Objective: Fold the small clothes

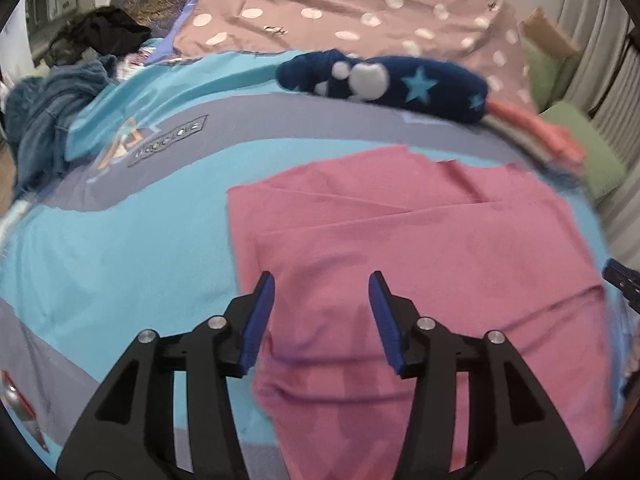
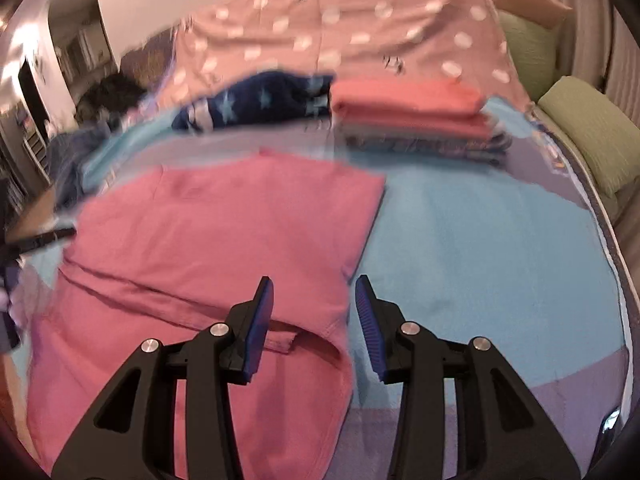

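Note:
A pink garment (image 1: 420, 264) lies spread flat on the blue and grey bedspread (image 1: 120, 256), partly folded with creases across it. My left gripper (image 1: 322, 280) is open and empty, hovering over the garment's near left part. The garment also shows in the right wrist view (image 2: 216, 240). My right gripper (image 2: 314, 284) is open and empty, above the garment's right edge near a sleeve. The tip of the right gripper (image 1: 624, 284) shows at the right edge of the left wrist view.
A navy star-patterned garment (image 1: 384, 80) lies at the back. A stack of folded clothes (image 2: 412, 116) with a salmon piece on top sits back right. A pink dotted pillow (image 2: 340, 32), green cushions (image 2: 592, 136) and a dark clothes pile (image 1: 60, 92) ring the bed.

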The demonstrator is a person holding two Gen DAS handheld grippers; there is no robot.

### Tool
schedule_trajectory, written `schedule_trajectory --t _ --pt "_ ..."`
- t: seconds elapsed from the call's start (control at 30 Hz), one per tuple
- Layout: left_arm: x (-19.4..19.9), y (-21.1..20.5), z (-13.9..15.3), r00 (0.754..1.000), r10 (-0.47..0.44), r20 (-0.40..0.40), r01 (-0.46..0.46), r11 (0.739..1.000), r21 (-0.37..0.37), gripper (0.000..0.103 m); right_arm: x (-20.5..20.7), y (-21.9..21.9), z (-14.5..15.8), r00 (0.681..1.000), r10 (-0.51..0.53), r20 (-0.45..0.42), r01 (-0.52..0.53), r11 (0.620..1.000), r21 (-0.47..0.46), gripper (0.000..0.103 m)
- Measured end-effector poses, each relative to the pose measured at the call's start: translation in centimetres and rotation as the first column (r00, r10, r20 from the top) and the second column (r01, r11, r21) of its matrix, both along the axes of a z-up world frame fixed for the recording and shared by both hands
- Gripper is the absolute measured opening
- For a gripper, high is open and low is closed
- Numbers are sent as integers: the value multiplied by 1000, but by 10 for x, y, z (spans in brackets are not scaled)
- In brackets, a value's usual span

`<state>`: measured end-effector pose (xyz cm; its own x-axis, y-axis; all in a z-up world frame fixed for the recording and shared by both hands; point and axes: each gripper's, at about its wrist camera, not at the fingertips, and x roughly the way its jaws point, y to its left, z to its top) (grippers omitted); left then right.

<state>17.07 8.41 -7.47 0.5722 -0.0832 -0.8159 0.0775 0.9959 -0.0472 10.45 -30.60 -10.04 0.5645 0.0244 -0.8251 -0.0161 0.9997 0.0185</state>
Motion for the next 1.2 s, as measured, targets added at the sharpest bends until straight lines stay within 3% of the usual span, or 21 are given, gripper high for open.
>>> schedule_trajectory --t 0.03,0.07,0.1,0.2,0.43,0.53,0.6,0.67,0.87,0.93,0.97,1.0,1.1,1.2 --pt "4 -3 -11 1000 23 -17 -22 997 70 50 4 -3 -13 999 -31 -32 29 998 -57 44" --pt "4 -2 -16 999 24 -21 -22 996 83 52 2 -10 -20 999 -36 -19 35 999 -33 51" --pt "1 -2 -18 1000 21 -11 -20 997 80 53 -2 -20 -20 999 -49 -5 49 999 19 51" --pt "-10 7 -17 1000 16 6 -17 997 73 60 -10 -33 -13 996 -92 -13 93 994 53 51" --pt "-28 36 -3 997 72 34 -74 997 36 59 -18 -45 -3 996 -83 8 82 990 115 51" --pt "-20 35 2 996 78 40 -79 997 7 46 -2 -45 3 996 -84 18 81 987 139 51" --pt "-11 30 6 998 57 40 -56 998 -25 25 14 -42 7 997 -64 30 59 986 159 51" --pt "3 20 5 999 27 25 -27 999 -32 23 33 -39 10 998 -51 29 45 984 174 51" --pt "30 -3 -14 1000 21 -21 -19 996 89 24 102 -36 -10 995 -80 -65 92 975 200 51" --pt "29 -8 -13 1000 3 -8 -2 994 111 14 112 -31 -17 995 -74 -68 86 979 187 50" --pt "28 -9 -12 1000 -7 -2 7 993 117 6 112 -29 -16 996 -74 -53 82 985 155 20" --pt "27 -9 -11 1000 -11 4 10 991 130 5 113 -27 -14 996 -78 -32 81 991 111 3" --pt "30 1 -14 999 36 20 -39 984 174 5 118 -45 -17 985 -174 -7 174 980 93 4" --pt "30 19 -13 996 82 29 -84 991 102 10 113 -68 -19 980 -194 -34 196 944 267 4"
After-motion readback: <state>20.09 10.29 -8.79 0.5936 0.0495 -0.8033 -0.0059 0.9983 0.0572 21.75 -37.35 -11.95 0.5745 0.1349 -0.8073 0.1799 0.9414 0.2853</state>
